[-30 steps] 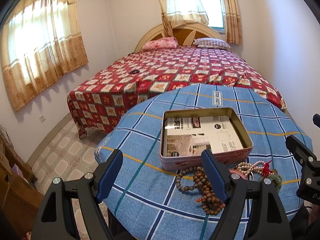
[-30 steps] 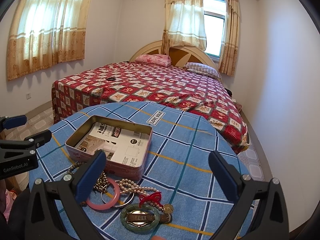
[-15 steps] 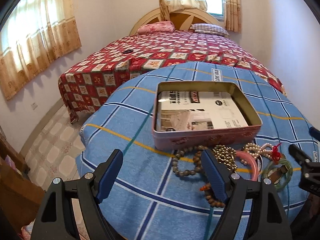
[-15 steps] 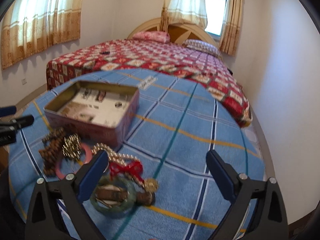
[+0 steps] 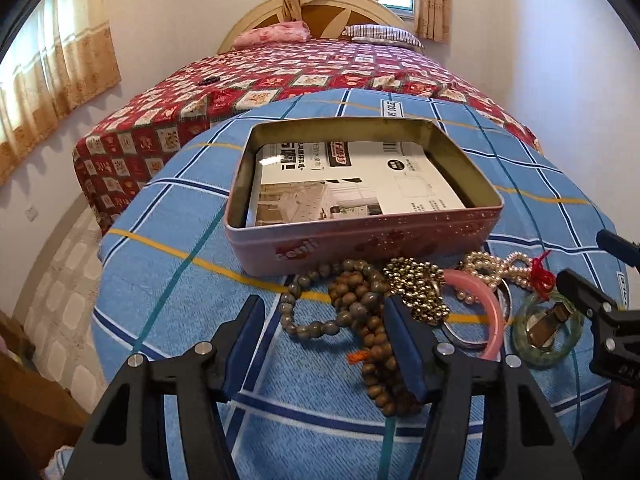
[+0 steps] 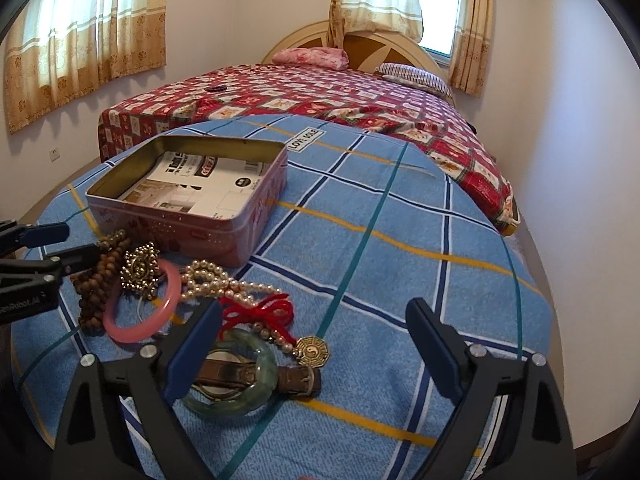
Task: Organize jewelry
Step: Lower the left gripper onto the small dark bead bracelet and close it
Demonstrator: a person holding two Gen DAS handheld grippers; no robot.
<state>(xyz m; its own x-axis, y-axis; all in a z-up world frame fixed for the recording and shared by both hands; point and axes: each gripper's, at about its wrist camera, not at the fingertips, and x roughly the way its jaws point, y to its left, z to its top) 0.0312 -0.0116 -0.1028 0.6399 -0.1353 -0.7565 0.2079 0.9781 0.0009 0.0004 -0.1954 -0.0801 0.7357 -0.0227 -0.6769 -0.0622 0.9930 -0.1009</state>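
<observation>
Both wrist views look down and forward, close over the table (image 5: 168, 216) toward the bed (image 6: 320, 92). The left view sits left of the tin (image 5: 360, 240), the right view right of it; both share tin (image 6: 192, 216) and jewelry pile (image 6: 168, 292).

An open pink tin (image 5: 362, 240), a printed card lying flat inside, sits on the blue checked table (image 6: 400, 240). Heaped just before it: brown wooden beads (image 5: 360, 304), a gold bead cluster (image 5: 420, 284), a pink bangle (image 6: 140, 304), pearls (image 6: 224, 284) and a green jade bangle (image 6: 236, 376).
</observation>
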